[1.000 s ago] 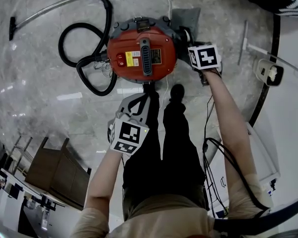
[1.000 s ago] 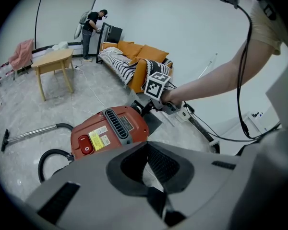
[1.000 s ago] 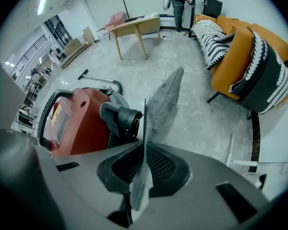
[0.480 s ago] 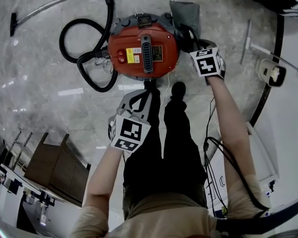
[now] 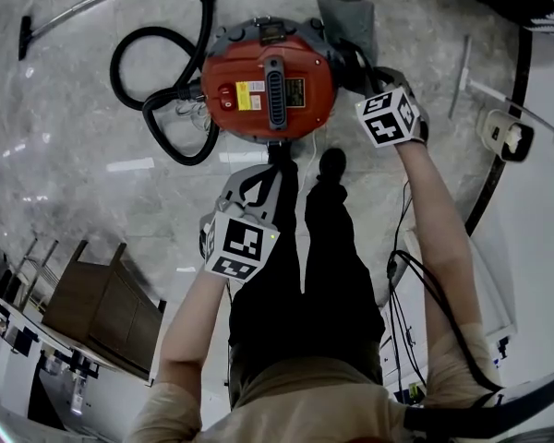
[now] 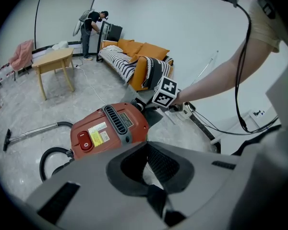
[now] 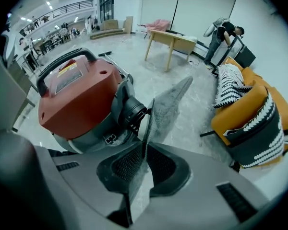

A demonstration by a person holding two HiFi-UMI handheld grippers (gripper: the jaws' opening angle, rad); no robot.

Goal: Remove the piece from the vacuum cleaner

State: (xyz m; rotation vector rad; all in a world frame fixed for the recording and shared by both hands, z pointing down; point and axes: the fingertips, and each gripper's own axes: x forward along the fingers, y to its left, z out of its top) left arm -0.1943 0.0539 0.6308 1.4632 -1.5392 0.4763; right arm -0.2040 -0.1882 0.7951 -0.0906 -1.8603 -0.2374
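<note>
The right tool (image 7: 144, 150) is pinched shut on a thin, flat grey piece (image 7: 170, 104). The piece sticks out past the tool, right next to a black round part (image 7: 129, 113) on the side of the red vacuum cleaner (image 7: 79, 97). The left tool (image 6: 147, 147) is closed with nothing in it. It is on the person's side of the vacuum cleaner and does not touch it. The vacuum cleaner sits on the grey floor (image 5: 92, 183), and its black hose (image 5: 157, 72) curls beside it.
</note>
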